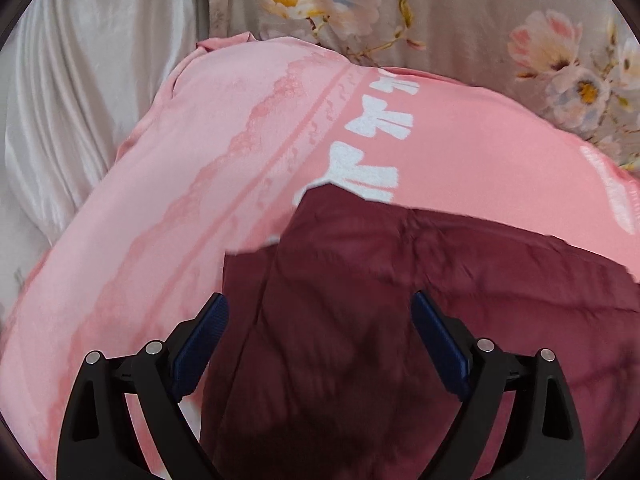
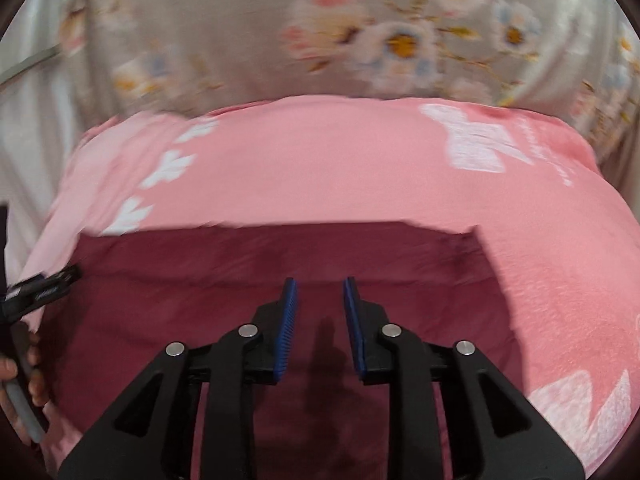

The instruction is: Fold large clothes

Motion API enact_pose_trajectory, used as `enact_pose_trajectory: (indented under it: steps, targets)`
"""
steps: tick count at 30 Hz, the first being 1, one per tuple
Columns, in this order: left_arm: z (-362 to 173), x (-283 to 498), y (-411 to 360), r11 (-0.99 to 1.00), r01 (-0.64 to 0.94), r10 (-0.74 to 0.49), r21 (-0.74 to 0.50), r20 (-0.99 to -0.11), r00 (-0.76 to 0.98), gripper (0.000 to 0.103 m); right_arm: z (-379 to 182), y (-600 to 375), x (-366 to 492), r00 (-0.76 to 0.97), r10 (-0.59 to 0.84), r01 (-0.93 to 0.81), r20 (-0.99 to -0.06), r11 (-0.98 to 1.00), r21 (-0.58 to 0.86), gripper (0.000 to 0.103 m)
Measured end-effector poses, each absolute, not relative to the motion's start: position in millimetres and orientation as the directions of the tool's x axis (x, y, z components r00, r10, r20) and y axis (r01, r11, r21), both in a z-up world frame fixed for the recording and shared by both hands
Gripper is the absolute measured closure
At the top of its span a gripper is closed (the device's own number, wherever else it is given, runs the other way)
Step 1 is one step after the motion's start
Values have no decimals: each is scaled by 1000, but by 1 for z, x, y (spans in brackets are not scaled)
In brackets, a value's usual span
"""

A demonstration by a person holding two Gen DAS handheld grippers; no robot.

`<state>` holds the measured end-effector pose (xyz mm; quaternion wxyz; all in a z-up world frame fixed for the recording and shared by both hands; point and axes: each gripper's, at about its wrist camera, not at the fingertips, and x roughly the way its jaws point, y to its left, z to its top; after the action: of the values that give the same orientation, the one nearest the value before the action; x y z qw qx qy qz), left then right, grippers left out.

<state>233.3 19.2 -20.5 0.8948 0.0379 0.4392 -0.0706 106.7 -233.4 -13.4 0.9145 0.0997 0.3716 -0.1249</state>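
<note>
A dark maroon garment (image 1: 360, 280) lies flat on a pink blanket with white bow prints (image 1: 200, 140). My left gripper (image 1: 319, 300) hovers over the garment's left part with its jaws wide apart and nothing between them. In the right wrist view the same maroon garment (image 2: 240, 272) spreads across the pink blanket (image 2: 320, 160), its far edge straight. My right gripper (image 2: 319, 282) is above the cloth with a narrow gap between its blue pads (image 2: 289, 312); no cloth is caught in it.
A beige floral sheet (image 1: 460, 12) lies behind the blanket, also in the right wrist view (image 2: 240, 40). White satin folds (image 1: 60, 100) sit at the left. A person's hand (image 2: 38, 380) grips a tool handle at the left edge.
</note>
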Motion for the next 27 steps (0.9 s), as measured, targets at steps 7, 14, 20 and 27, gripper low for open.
enact_pose_trajectory:
  steps: [7,14,20,27]
  targets:
    - [-20,185,79,988,79,-156,-134,-822,548,13,-47,-172,112,656,-74,222,-751,970,98,90]
    - [-34,159,127,972,-28,-184,-231,-835,519,13,-67,-169,113,643,-78,225,-762,970,92,91]
    - [-56,159,129,933,-53,-288,-356,-825,487,13,-74,-171,111,659,-68,220,-749,970,106,91]
    - [-57,162,100,924,-1,-337,-382,-817,468,33,-70,-175,102,665,-49,233,-745,962,144,92]
